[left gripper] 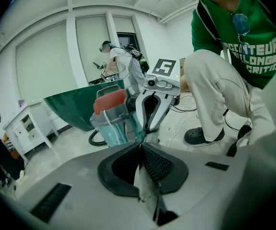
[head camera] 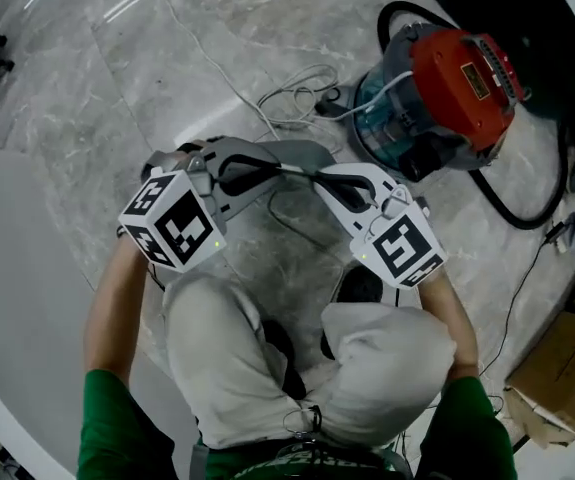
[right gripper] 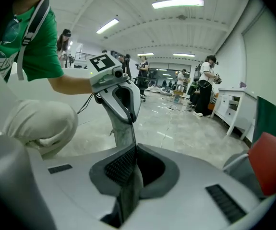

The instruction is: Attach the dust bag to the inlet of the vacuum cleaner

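Grey cloth, stretched thin, and that's our one dust bag, held up off the floor in front of the person's knees. We count two grippers on it. The left gripper has its jaws closed on one end, and the right gripper has its jaws clamped on the other. Their tips face each other with only a short span of bag between them. In each gripper view we see the cloth pinched flat between the ribbed pads and running straight out to the opposite gripper.

The bag's long axis lies side to side across the head view, one end toward each gripper, and we see it nearly edge-on.

One vacuum cleaner, red lid over a clear teal body, stands on the floor up and to the right, apart from the bag. One black hose loops round it, and one white cable lies tangled beside it. One cardboard box sits at the lower right.
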The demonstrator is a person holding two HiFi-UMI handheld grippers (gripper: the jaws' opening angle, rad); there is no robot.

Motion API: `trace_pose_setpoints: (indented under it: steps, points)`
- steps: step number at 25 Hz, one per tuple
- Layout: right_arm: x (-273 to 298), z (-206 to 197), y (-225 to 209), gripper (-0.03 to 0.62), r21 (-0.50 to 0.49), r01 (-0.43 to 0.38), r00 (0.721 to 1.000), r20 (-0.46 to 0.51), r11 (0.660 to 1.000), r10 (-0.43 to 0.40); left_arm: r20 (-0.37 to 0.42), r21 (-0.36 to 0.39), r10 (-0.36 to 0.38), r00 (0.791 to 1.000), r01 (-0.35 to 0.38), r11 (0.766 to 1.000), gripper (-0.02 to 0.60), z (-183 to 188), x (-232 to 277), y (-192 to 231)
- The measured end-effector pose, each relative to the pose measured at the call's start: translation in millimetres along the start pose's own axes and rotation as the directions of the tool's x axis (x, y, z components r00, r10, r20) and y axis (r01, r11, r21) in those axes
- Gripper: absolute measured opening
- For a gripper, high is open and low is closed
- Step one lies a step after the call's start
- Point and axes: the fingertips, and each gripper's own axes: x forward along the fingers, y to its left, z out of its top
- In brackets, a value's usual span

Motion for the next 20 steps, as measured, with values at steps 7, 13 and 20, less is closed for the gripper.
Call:
trace_pose_setpoints:
  steps: [7, 13, 20]
  points:
    - [-56.7, -23.9, 6.9, 0.014, 0.072, 0.126, 0.992, -0.022, 0.989, -0.124, 0.042, 0.129, -0.120, 0.992, 0.114, 0.985, 0.012, 52.4, 30.5, -20.2]
    - [-117.9, -41.2, -5.2, 0.012, 0.165, 0.210, 0.978, -0.038, 0.964, -0.206, 0.082, 0.224, -0.190, 0.978, 0.168, 0.960, 0.020, 110.8, 65.2, -21.7]
    - [-153.3, -56.7, -34.7, 0.012, 0.197, 0.287, 0.958, -0.036, 0.937, -0.286, 0.083, 0.237, -0.176, 0.981, 0.152, 0.960, 0.026, 133.1, 103.0, -5.4]
